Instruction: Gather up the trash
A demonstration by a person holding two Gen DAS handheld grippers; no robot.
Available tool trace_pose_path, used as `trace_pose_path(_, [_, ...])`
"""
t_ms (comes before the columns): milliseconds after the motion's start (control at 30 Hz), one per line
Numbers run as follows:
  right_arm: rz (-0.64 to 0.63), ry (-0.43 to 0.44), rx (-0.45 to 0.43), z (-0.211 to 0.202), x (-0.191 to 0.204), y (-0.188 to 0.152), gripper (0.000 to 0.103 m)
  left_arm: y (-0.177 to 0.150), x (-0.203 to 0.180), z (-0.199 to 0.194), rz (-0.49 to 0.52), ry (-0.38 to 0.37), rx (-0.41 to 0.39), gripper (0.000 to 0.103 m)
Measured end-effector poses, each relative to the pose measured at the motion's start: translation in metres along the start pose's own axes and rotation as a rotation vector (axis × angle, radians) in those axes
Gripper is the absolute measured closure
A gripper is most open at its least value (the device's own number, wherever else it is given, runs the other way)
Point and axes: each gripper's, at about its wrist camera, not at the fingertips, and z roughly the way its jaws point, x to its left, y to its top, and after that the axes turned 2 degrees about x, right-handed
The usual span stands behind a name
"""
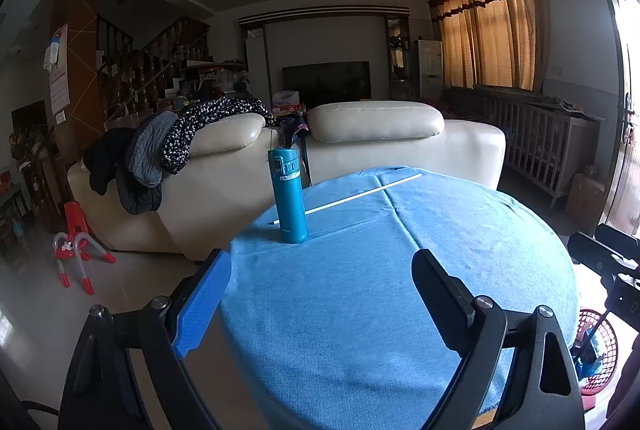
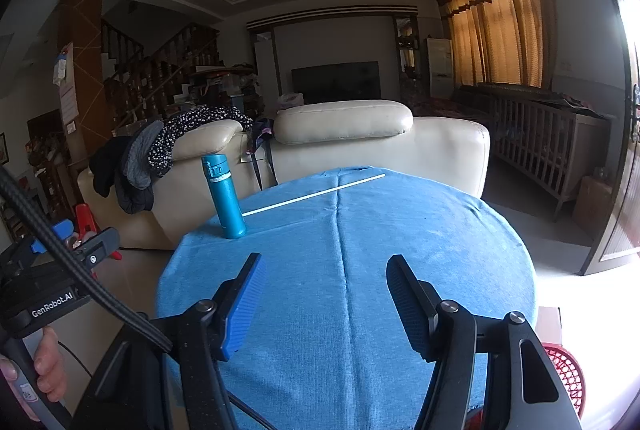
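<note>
A round table with a blue cloth (image 1: 380,290) (image 2: 344,290) fills the foreground. On its far side lies a thin white stick (image 1: 360,194) (image 2: 316,194). A teal flask (image 1: 289,195) (image 2: 225,197) stands upright near the far left edge. A red mesh basket (image 1: 600,350) (image 2: 566,374) sits low at the right, beside the table. My left gripper (image 1: 320,270) is open and empty over the table's near left part. My right gripper (image 2: 324,272) is open and empty over the table's near middle. The left gripper also shows at the left of the right wrist view (image 2: 60,258).
A cream leather sofa (image 1: 360,133) (image 2: 360,133) with clothes draped on its back stands just behind the table. A red and grey child's toy (image 1: 76,250) is on the floor at the left. A wooden crib (image 1: 540,141) stands at the right wall.
</note>
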Motion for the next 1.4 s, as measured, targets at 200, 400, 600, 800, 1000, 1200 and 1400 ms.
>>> trace_pose_path(200, [-0.002, -0.002, -0.002, 0.0000, 0.0010, 0.0002, 0.037, -0.0012, 0.0019, 0.0001, -0.006, 0.002, -0.001, 0.011])
trace_pose_path(400, [-0.003, 0.000, -0.002, -0.0001, 0.0018, 0.0006, 0.037, -0.0023, 0.0037, -0.0001, -0.007, 0.000, -0.002, 0.011])
trace_pose_path(600, [-0.003, 0.001, -0.002, 0.0000, 0.0020, 0.0008, 0.037, -0.0031, 0.0032, 0.0002, -0.008, 0.003, -0.002, 0.011])
trace_pose_path(800, [-0.004, 0.001, -0.002, -0.0004, 0.0026, 0.0011, 0.037, -0.0025, 0.0044, -0.0006, -0.008, 0.002, -0.002, 0.011])
trace_pose_path(1000, [-0.003, 0.001, -0.002, -0.0002, 0.0031, 0.0013, 0.037, -0.0029, 0.0043, 0.0002, -0.009, 0.002, 0.001, 0.011])
trace_pose_path(1200, [0.003, 0.000, 0.001, 0.0019, 0.0013, 0.0038, 0.037, -0.0020, 0.0048, 0.0009, -0.008, 0.002, 0.005, 0.011])
trace_pose_path(1400, [0.015, -0.006, 0.007, 0.0051, -0.0044, 0.0038, 0.037, -0.0003, 0.0014, 0.0043, -0.005, -0.003, 0.014, 0.011])
